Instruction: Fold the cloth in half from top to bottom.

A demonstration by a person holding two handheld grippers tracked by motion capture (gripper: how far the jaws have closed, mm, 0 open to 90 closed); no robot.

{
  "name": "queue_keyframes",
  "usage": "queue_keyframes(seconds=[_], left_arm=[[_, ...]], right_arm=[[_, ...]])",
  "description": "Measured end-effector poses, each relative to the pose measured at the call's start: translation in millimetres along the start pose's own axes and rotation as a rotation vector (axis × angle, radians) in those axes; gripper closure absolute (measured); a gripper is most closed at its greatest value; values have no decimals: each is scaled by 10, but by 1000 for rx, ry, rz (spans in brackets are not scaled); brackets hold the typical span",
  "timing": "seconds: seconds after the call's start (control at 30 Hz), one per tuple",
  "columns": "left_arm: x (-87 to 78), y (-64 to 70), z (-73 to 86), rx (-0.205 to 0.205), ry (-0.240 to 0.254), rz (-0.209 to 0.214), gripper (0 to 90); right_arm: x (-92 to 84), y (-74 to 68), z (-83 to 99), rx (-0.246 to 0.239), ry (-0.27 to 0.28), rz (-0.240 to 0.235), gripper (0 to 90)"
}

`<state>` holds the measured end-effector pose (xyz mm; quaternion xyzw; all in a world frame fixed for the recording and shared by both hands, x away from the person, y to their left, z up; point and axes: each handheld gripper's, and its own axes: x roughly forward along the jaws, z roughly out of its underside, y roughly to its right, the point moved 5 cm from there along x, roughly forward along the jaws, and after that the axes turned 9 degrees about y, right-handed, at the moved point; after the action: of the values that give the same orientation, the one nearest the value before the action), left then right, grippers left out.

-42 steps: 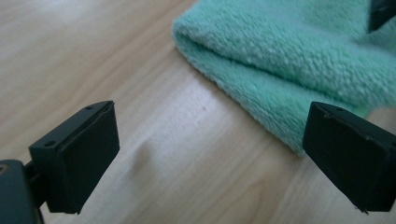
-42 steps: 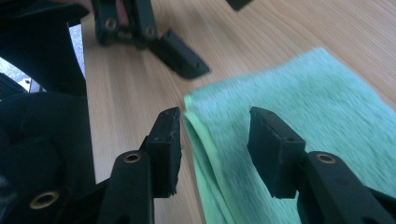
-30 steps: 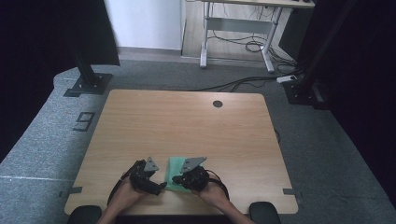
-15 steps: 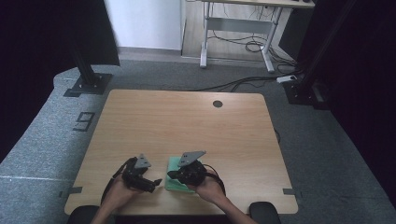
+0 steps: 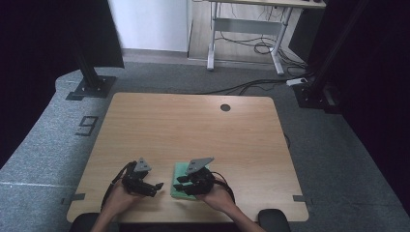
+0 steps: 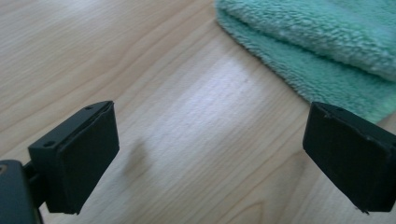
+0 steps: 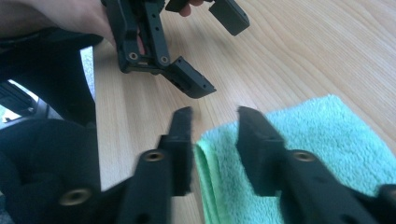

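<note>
A: How much of the green towel [image 5: 179, 187] could you see from above?

B: Only its left strip; the right gripper [image 5: 183, 183] and hand covered the rest. In the left gripper view the frame's top and right edges cut it off.

A: And in the right gripper view?

B: The jaws were smeared with blur, and the bottom edge clipped the towel.

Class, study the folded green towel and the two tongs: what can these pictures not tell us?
- Towel, high view: right part covered by the right tongs and hand.
- Towel, left gripper view: cut off by top and right edges.
- Right tongs, right gripper view: tips blurred, contact with towel unclear.
- Left tongs: body out of frame.
</note>
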<state>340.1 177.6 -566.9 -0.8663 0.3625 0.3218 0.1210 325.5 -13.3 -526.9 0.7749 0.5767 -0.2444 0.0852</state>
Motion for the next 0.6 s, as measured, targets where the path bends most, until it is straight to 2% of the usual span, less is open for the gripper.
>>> queue_keyframes(seconds=[0.1,0.27,0.4,0.47,0.6], left_arm=[[21,26,7,9,-7,3,33],[0,-27,22,-2,-5,-9,33],[-43,-98,28,-23,5,-21,33],[-68,-129,28,-30,9,-27,33],[-101,-173,30,-42,16,-34,33]], right_arm=[[47,-2,88,-6,-22,15,611],[127,10,193,-29,-55,37,882],[76,29,152,-30,-47,48,890],[-19,52,61,-32,-22,56,891],[-98,63,-51,-34,2,57,891]])
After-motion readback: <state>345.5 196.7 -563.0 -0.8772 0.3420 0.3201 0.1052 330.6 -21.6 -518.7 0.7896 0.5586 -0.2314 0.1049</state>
